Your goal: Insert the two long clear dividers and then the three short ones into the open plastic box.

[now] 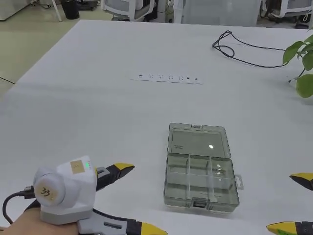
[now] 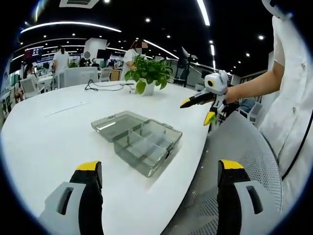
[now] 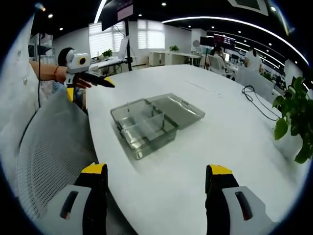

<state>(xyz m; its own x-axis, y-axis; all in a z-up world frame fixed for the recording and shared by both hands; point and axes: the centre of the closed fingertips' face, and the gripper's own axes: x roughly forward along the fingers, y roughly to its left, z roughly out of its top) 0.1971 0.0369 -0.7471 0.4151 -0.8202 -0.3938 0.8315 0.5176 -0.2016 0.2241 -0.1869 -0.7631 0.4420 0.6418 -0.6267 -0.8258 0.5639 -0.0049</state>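
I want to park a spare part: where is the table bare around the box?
Bare table lies left of the plastic box, toward the left gripper, and beyond it up to the power strip. Far right is busier: black cable and plant.

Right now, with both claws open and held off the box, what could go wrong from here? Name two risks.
1. The box sits close to the near edge of the table; a bump from the left claw or right claw could slide it off.
2. The dividers are clear like the box, so one not fully seated would be hard to spot, and the lid might then not close.
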